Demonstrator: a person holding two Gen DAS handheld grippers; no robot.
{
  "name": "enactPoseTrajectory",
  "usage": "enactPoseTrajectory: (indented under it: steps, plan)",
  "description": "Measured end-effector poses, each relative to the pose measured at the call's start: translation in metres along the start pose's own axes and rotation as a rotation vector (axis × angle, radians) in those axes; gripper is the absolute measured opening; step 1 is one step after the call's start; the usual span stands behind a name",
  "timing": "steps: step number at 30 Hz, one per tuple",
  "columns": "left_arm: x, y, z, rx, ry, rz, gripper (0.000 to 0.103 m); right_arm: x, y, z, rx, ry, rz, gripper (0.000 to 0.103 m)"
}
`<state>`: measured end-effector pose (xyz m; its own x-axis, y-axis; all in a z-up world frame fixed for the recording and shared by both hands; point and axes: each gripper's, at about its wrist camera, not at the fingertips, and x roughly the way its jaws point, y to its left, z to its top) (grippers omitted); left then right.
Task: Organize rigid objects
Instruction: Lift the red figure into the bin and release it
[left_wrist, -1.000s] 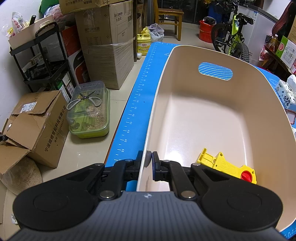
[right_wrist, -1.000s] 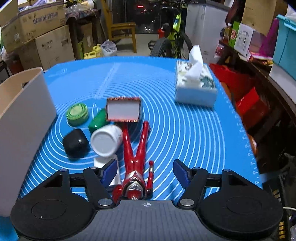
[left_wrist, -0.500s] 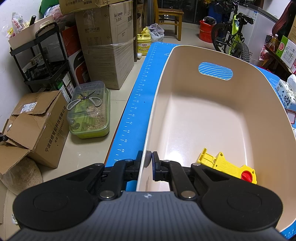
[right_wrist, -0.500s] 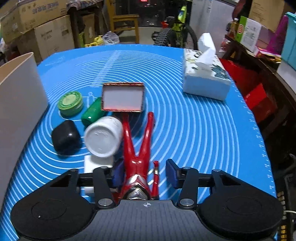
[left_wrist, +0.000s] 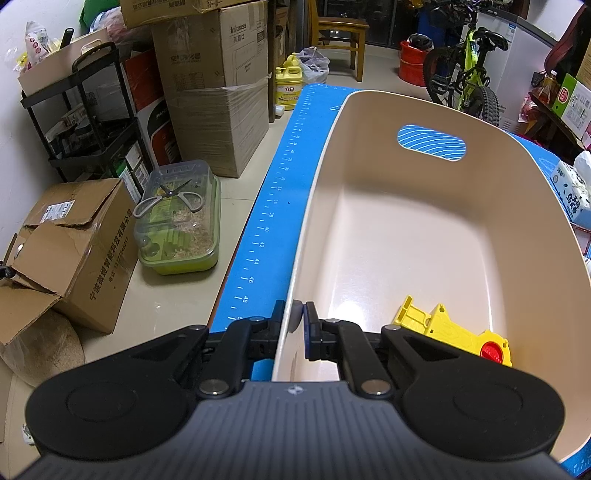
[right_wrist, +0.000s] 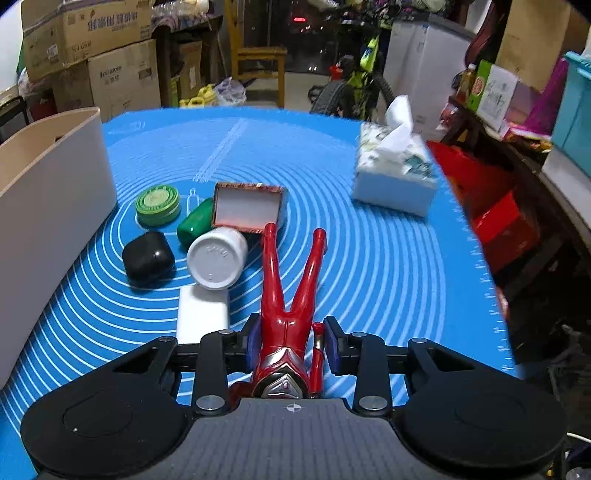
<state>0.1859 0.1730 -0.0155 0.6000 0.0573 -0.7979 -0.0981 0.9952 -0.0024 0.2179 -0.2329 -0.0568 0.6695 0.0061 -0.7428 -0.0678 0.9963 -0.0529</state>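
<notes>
My left gripper (left_wrist: 297, 325) is shut on the near rim of the beige bin (left_wrist: 406, 236), one finger outside the wall and one inside. A yellow toy with a red button (left_wrist: 454, 332) lies in the bin. My right gripper (right_wrist: 291, 341) is shut on the red figure (right_wrist: 288, 295) at its torso, legs pointing away. On the blue mat (right_wrist: 369, 240) beyond lie a white bottle (right_wrist: 216, 262), a white block (right_wrist: 201, 314), a black case (right_wrist: 147, 258), a green tin (right_wrist: 158, 205), a green bottle (right_wrist: 194, 225) and a red-framed box (right_wrist: 247, 210).
The bin's outer wall (right_wrist: 48, 206) stands left of the mat. A tissue box (right_wrist: 395, 173) sits at the far right. Cardboard boxes (left_wrist: 214, 92), a black rack (left_wrist: 85, 122) and a plastic container with scissors (left_wrist: 177, 218) stand on the floor left of the table.
My right gripper has moved forward over the red figure and closed on its torso. The left gripper has held still on the bin rim.
</notes>
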Motion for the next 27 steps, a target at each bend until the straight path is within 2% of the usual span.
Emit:
enactPoseTrajectory:
  steps: [14,21,27]
  plan:
    - [0.000,-0.002,-0.002,-0.008,0.001,-0.002,0.011,-0.058,0.010,0.021,-0.023,-0.142,0.003,0.043]
    - [0.000,-0.003,-0.002,-0.015,0.002,-0.005,0.011,-0.083,0.045,0.056,-0.062,-0.235,0.068,0.043]
    - [0.000,-0.003,-0.002,-0.016,0.002,-0.005,0.011,-0.089,0.087,0.084,-0.094,-0.296,0.151,0.043]
